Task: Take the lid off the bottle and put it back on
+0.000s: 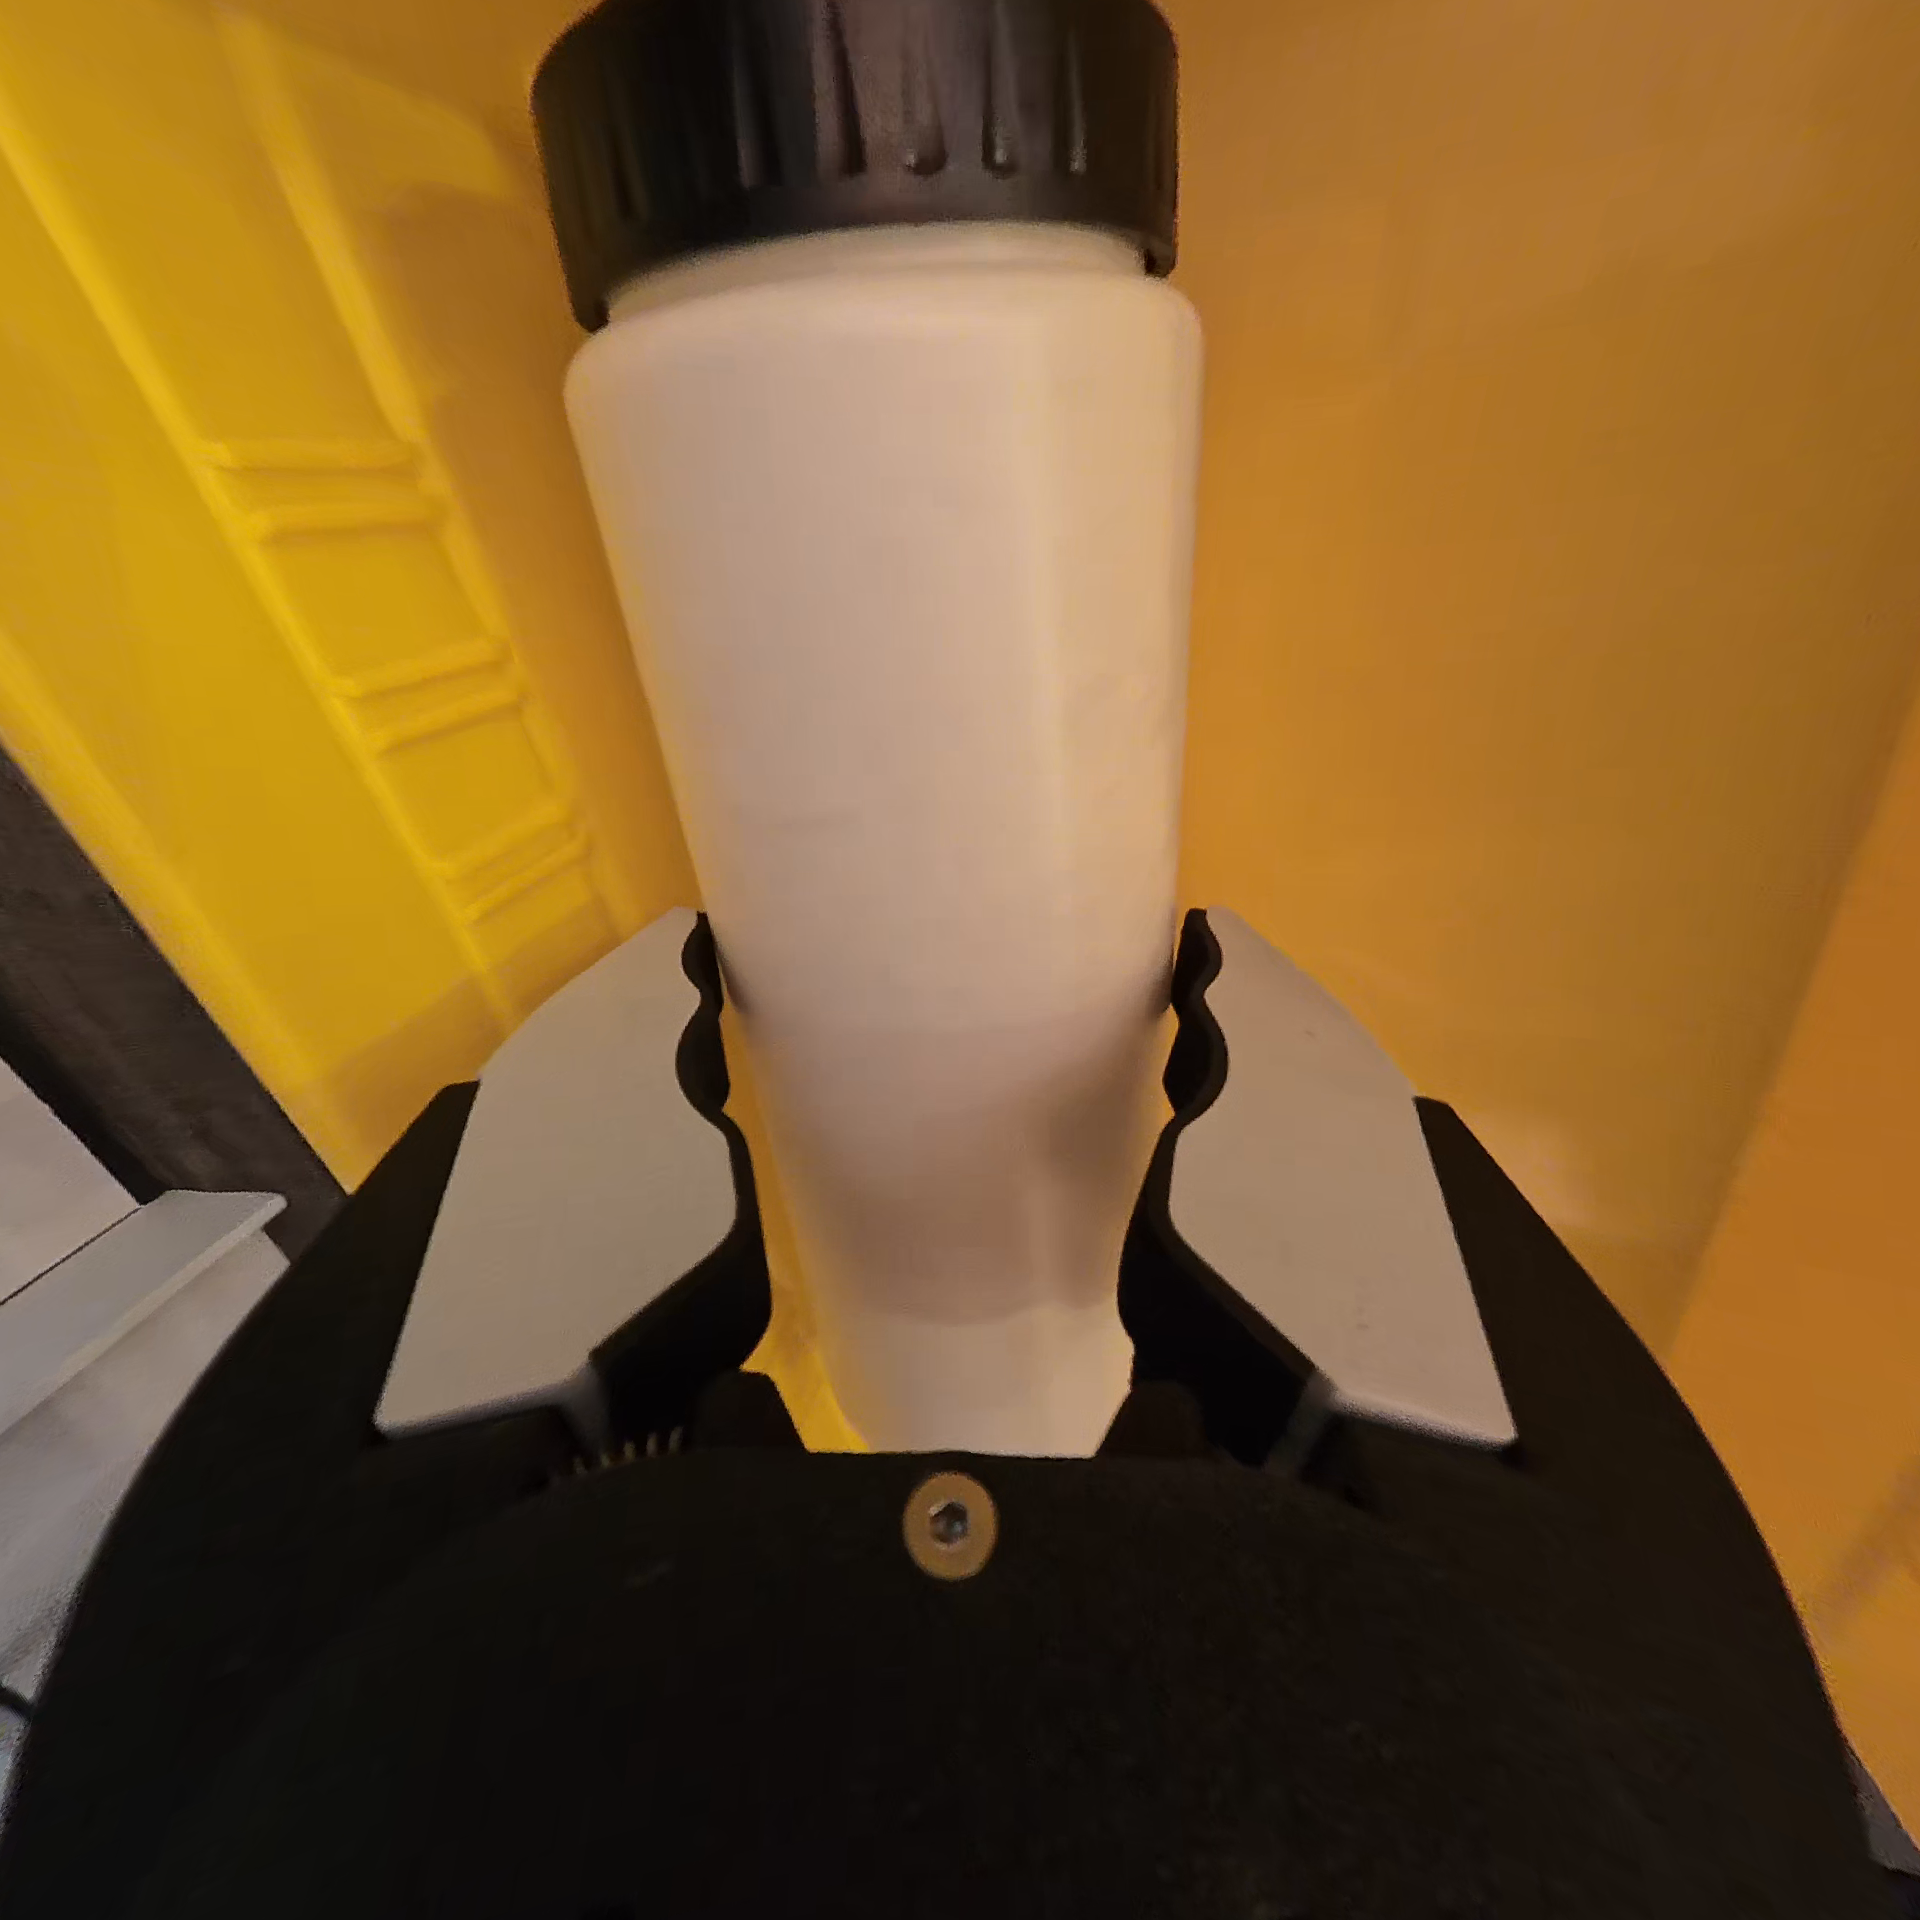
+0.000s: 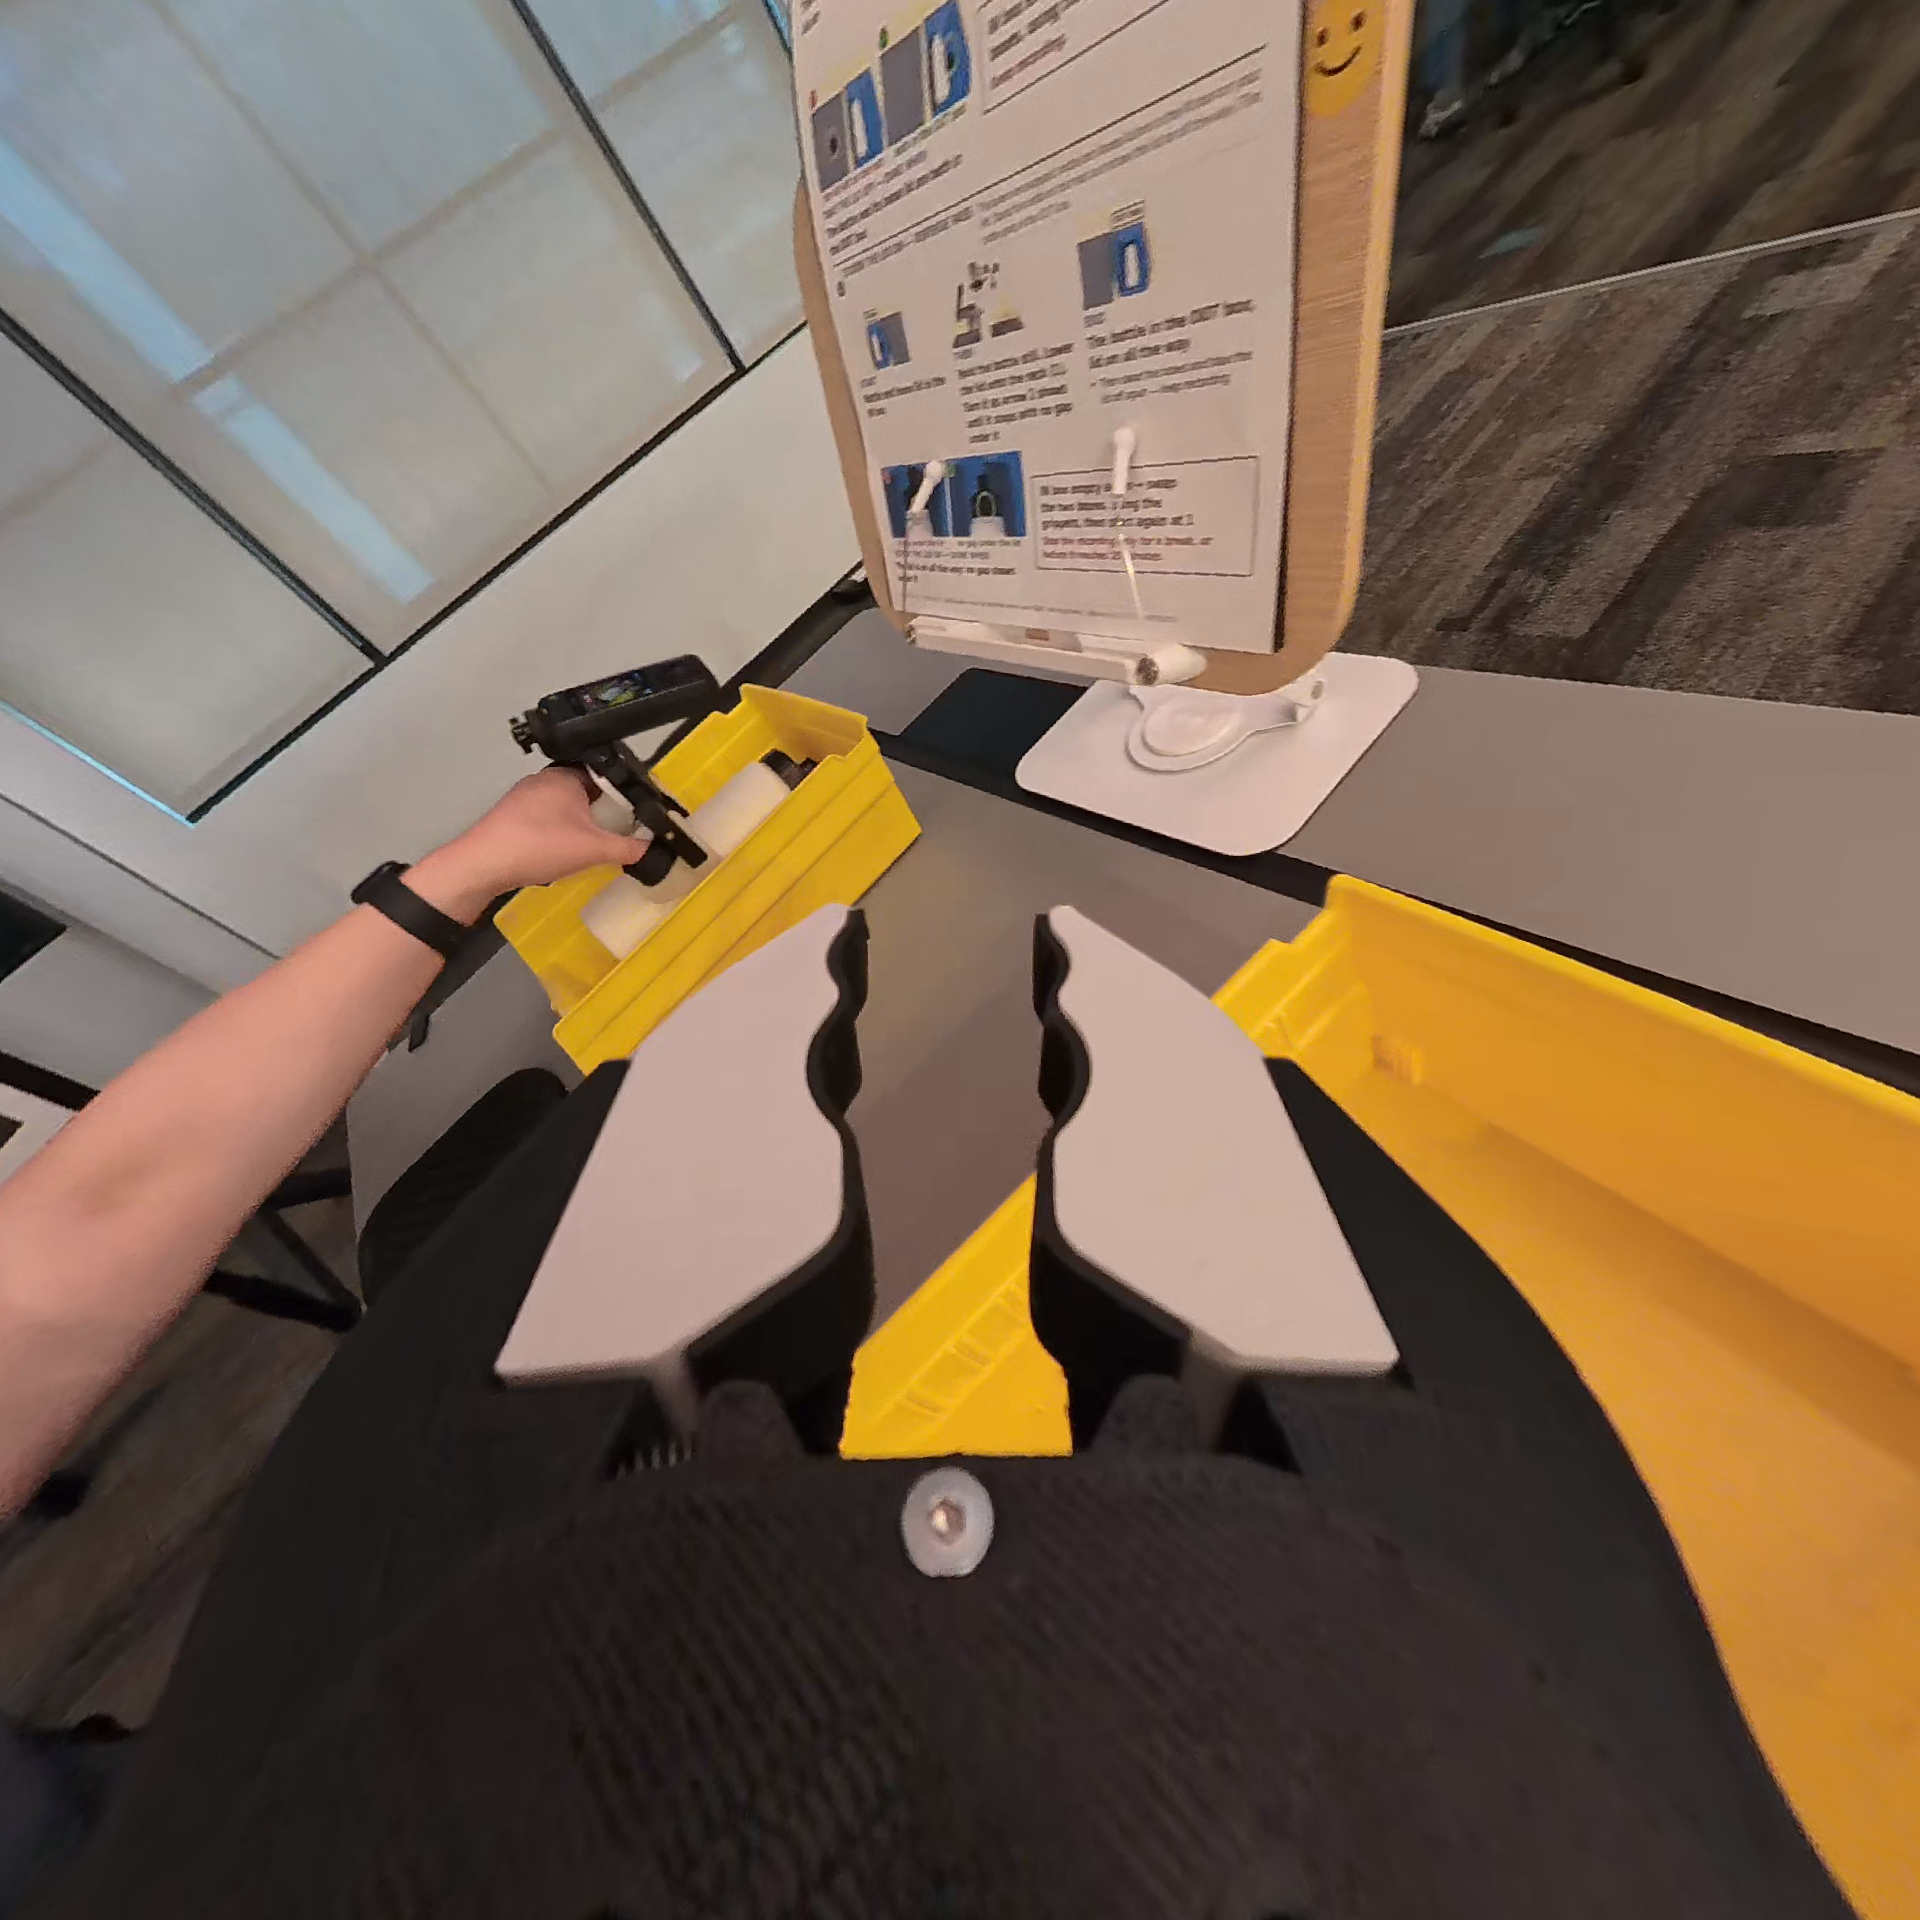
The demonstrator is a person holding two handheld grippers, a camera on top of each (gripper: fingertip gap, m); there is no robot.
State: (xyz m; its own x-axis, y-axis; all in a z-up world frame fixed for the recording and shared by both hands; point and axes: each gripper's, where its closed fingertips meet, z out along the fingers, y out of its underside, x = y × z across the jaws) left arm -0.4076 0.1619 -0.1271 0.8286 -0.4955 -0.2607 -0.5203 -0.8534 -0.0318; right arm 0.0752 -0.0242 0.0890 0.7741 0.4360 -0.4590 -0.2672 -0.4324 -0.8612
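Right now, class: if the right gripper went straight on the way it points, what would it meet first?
The right gripper is open and empty, aimed over the corner of the near yellow bin at the bare grey table. It would probably meet the table first, though depth is unclear.

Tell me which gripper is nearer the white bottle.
Left. The left gripper is closed around the white bottle in the far yellow bin; the right gripper hangs open, well away.

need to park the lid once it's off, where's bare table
Bare grey table lies between the far yellow bin, the near yellow bin and the white stand base. The far bin is crowded with bottles and the left gripper.
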